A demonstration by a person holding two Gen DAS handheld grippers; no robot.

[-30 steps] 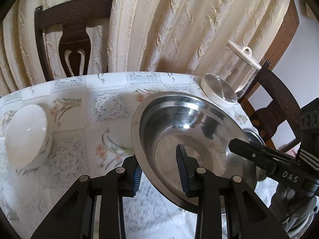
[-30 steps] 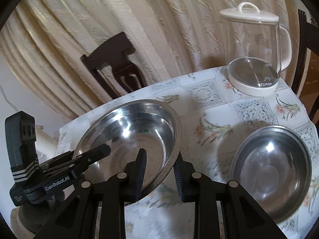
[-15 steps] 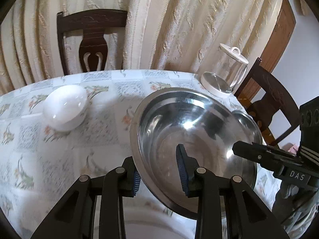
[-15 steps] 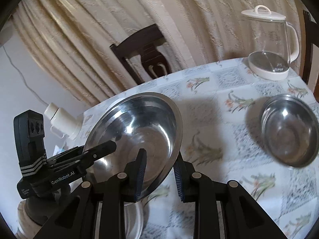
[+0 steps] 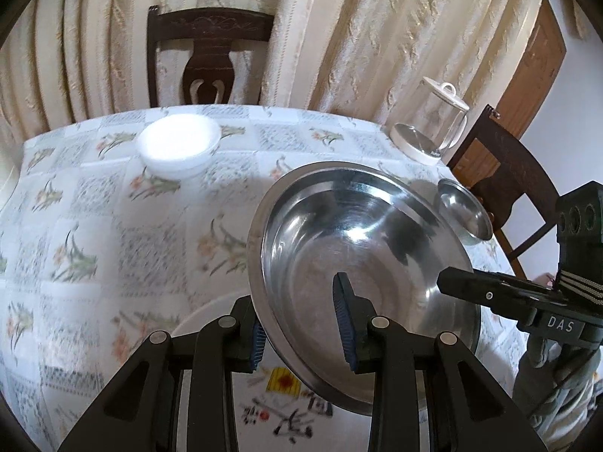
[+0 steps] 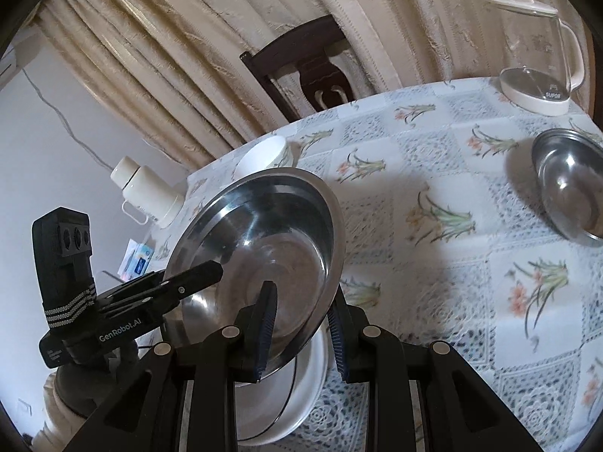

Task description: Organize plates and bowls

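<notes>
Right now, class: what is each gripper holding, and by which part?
Both hold the large steel bowl by its rim: left gripper on the bowl's near edge in its view, right gripper on the opposite edge.

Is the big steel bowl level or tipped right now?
Tipped. The big steel bowl hangs off the table, rim slanted, gripped on opposite edges by the left gripper and right gripper.

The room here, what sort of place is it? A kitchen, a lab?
Most likely a home dining room. A table under a floral cloth has dark wooden chairs around it, heavy cream curtains hang behind, and a glass kettle stands at the table's edge.
</notes>
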